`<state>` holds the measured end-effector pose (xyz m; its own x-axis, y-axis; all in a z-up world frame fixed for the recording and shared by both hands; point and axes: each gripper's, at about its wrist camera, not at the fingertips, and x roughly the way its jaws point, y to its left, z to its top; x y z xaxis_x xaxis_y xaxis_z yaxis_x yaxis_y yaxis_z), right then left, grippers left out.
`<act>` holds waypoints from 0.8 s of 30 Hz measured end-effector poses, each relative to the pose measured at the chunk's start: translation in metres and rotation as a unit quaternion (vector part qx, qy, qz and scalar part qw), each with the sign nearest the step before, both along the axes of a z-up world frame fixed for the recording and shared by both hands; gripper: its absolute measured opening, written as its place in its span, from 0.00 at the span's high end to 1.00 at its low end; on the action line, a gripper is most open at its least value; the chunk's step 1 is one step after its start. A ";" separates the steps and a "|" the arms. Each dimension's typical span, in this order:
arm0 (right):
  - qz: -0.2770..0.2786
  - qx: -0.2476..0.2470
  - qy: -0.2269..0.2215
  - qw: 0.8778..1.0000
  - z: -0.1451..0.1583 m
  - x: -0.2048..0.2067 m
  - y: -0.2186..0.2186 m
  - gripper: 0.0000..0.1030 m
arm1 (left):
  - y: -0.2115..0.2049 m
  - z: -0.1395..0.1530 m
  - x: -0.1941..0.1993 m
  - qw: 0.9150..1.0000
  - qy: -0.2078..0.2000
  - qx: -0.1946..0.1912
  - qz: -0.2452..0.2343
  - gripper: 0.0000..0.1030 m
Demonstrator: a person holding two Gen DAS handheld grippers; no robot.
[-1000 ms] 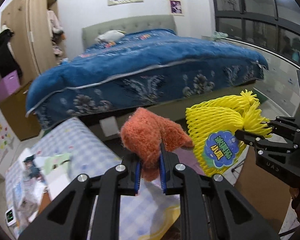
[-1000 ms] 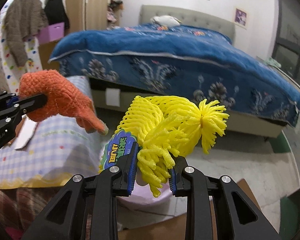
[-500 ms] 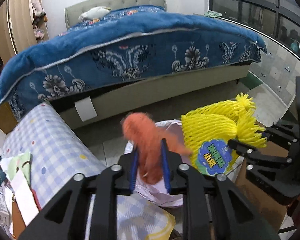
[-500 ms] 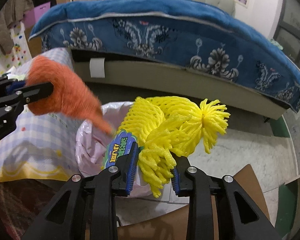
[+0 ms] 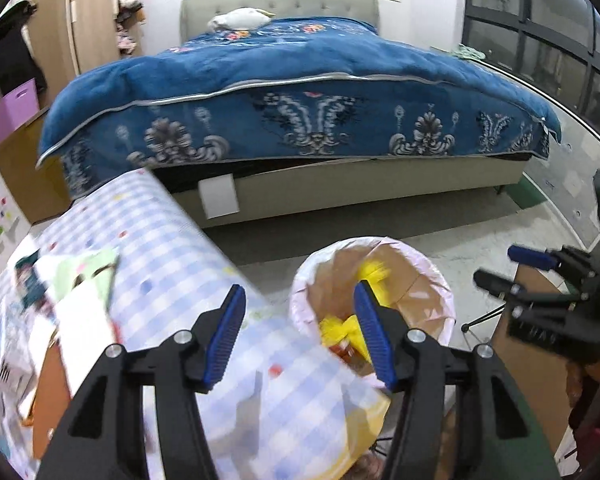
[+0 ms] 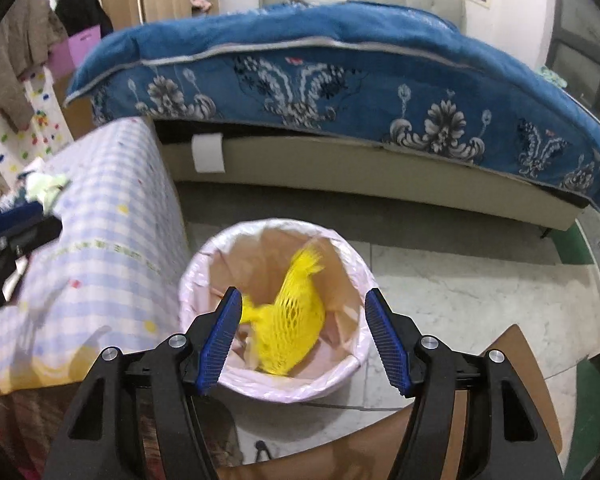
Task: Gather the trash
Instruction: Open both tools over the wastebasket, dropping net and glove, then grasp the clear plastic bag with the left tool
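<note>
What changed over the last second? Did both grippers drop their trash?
Yes. The left gripper let go of the orange fuzzy piece, and the right gripper released the yellow foam net, which now lies in the lined bin. Both sets of jaws have just been opening and hold nothing. A bit of orange shows in the bin beside the yellow. Both views tilted down over the bin. The bed and checked tablecloth stayed put.

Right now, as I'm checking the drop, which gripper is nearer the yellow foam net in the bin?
Right, judging by the views. The right gripper hangs open directly above the yellow foam net in the bin. The left gripper, also open, straddles the bin's table-side rim.
</note>
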<state>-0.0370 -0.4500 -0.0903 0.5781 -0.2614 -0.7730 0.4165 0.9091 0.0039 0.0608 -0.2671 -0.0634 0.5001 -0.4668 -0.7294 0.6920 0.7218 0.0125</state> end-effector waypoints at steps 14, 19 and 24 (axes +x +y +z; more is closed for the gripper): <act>0.127 0.021 -0.059 0.990 0.046 0.021 0.101 0.38 | 0.126 0.018 -0.019 0.994 -0.011 -0.015 0.105 0.41; 0.193 0.038 -0.039 0.980 0.042 0.040 0.153 0.38 | 0.184 0.014 -0.015 0.985 -0.004 -0.020 0.170 0.40; 0.238 0.031 -0.027 0.970 0.039 0.063 0.200 0.38 | 0.241 0.015 -0.005 0.970 -0.014 -0.021 0.243 0.31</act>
<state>0.0259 -0.2502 -0.0514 0.6623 0.0904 -0.7438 -0.0524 0.9958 0.0744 0.0555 -0.0258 -0.0480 0.6881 -0.1990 -0.6978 0.2688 0.9632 -0.0097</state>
